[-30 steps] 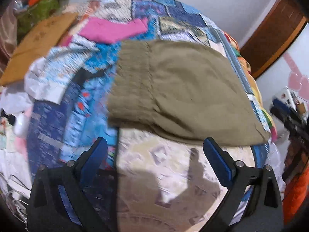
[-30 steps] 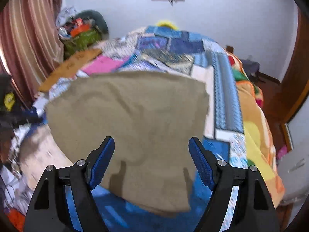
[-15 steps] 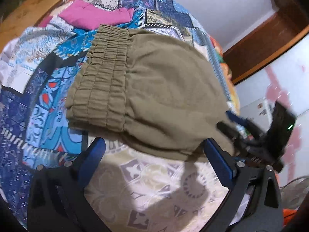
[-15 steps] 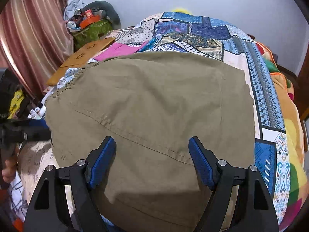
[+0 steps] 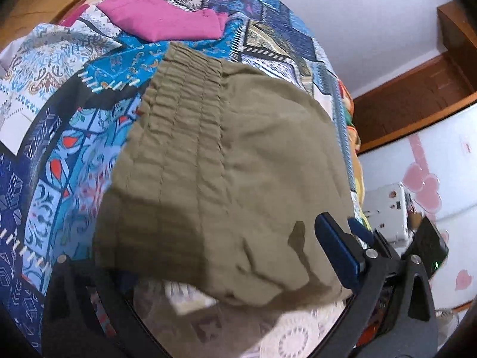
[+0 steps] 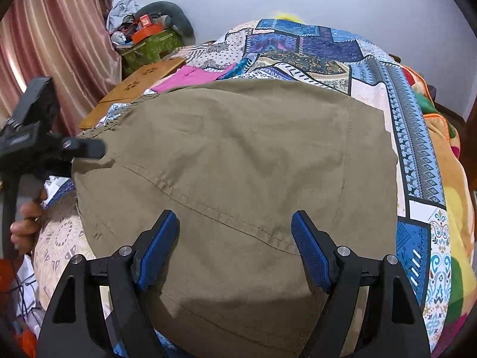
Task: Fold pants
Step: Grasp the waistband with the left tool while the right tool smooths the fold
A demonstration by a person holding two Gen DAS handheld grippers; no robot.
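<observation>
Olive pants (image 6: pixel 253 164) lie folded in a flat pad on the patchwork bedspread (image 5: pixel 56 155), the elastic waistband (image 5: pixel 184 95) at the far left. My left gripper (image 5: pixel 238 220) is open at the pad's near left edge. Cloth drapes over its left finger and hides it, while the blue right pad (image 5: pixel 337 247) rests on top. In the right wrist view one of its fingers (image 6: pixel 89 148) touches the pad's left corner. My right gripper (image 6: pixel 235 216) stands open just over the near right part of the pants, with nothing pinched.
A pink garment (image 5: pixel 167 18) lies beyond the waistband. A wooden board (image 6: pixel 137 86), a green box with clutter (image 6: pixel 152 44) and a curtain (image 6: pixel 59 44) stand at the bed's left. A person's hand (image 6: pixel 26 226) holds the left gripper. The bed's right edge (image 6: pixel 447 208) drops off.
The left gripper moved in onto the pants' near edge and rolled; cloth now covers its left finger. The right gripper sank close over the pants, then held still.
</observation>
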